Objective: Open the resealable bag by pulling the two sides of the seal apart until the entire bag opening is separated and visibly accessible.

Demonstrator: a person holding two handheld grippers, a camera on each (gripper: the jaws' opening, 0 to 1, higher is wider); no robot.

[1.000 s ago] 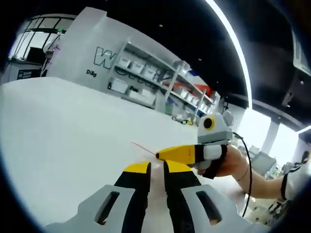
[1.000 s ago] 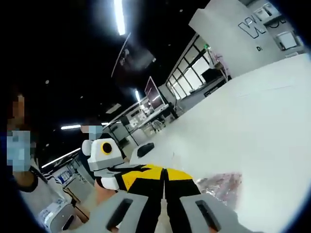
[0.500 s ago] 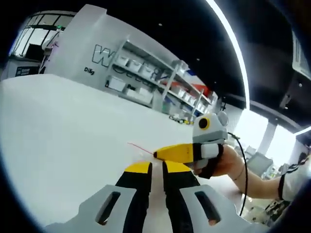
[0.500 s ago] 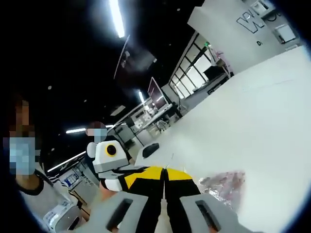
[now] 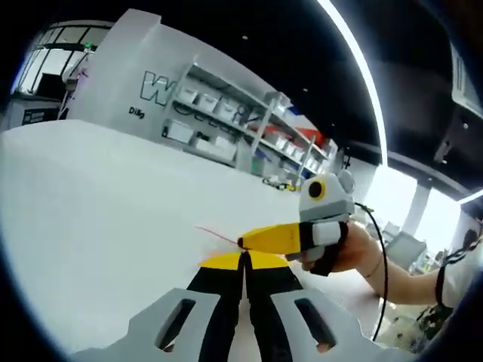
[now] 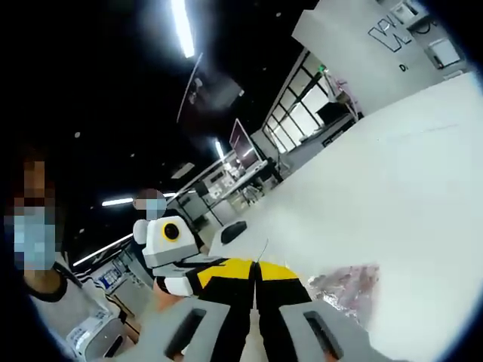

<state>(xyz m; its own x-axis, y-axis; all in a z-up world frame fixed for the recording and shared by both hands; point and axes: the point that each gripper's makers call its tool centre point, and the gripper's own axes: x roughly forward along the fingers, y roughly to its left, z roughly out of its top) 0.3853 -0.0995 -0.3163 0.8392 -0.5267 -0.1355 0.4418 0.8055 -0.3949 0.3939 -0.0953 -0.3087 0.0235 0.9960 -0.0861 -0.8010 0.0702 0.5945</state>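
Bag (image 6: 346,290) (crinkly) lies beside right tool (image 6: 255,269).

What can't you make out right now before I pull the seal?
- Clear resealable bag with a thin red seal strip, left gripper view: its body is hidden behind the shut left gripper and right gripper.
- Right gripper view: the bag is crinkled and blurred behind the right gripper; whether the seal has parted is unclear.

Yellow-and-black tongs (image 5: 244,262); white table (image 5: 90,211)
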